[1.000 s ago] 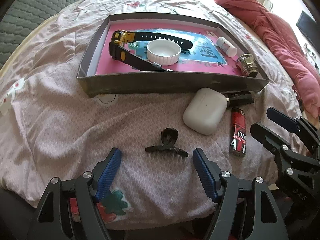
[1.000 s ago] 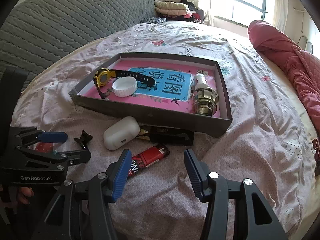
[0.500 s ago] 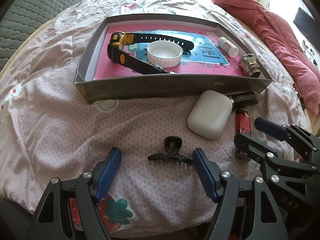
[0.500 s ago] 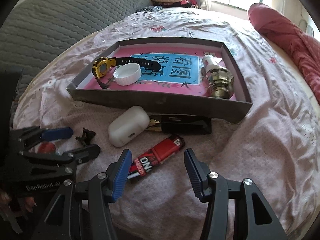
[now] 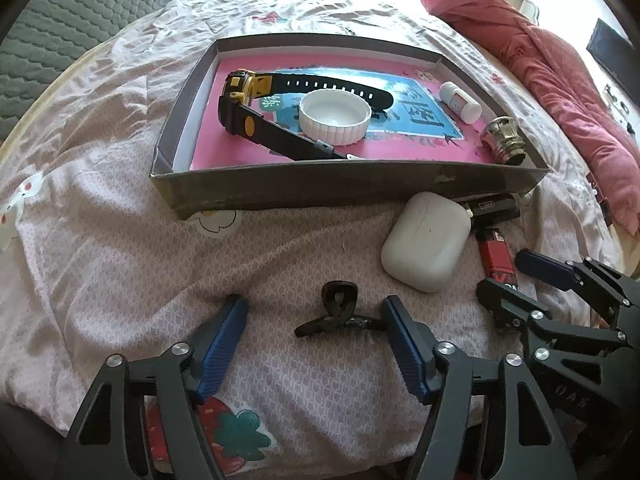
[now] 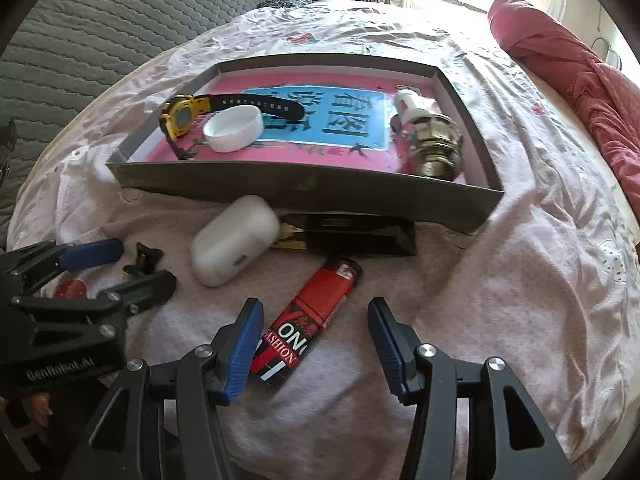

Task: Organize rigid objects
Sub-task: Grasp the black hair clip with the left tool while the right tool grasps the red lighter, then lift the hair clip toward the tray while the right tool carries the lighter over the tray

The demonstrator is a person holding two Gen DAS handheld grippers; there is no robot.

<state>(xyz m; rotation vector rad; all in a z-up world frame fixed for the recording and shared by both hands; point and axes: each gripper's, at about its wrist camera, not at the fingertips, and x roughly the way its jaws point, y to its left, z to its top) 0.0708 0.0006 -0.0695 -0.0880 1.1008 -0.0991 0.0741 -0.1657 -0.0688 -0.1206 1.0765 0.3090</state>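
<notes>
Left wrist view: the left gripper (image 5: pixel 314 322) hangs low over the bedspread (image 5: pixel 120 248), fingers spread wide and holding nothing, with the black hair clip (image 5: pixel 338 312) lying between the fingertips, closer to the right one. At twelve o'clock sits the tray (image 5: pixel 360 190), already carrying a watch (image 5: pixel 256 114), a white cap (image 5: pixel 335 116), a small bottle (image 5: pixel 460 101) and a metal fitting (image 5: pixel 505 141). At two o'clock the white earbud case (image 5: pixel 426 246) rests just in front of the tray wall.

A good grasp here, by the look of it, means shifting slightly right to centre the clip, then closing across its narrow looped body, not its splayed legs, pressing lightly into the soft bedding.

Right wrist view: the right gripper (image 6: pixel 316 338) is likewise wide open and empty, straddling the red lighter (image 6: pixel 312 316), which lies askew toward one o'clock. Squaring the fingers to the lighter's long sides before closing would likely stop it pivoting.

This view shows what the other mostly hides: the lighter's full length, and a black box (image 6: pixel 352 234) touching the tray's front wall. Only the left camera shows the whole clip.
</notes>
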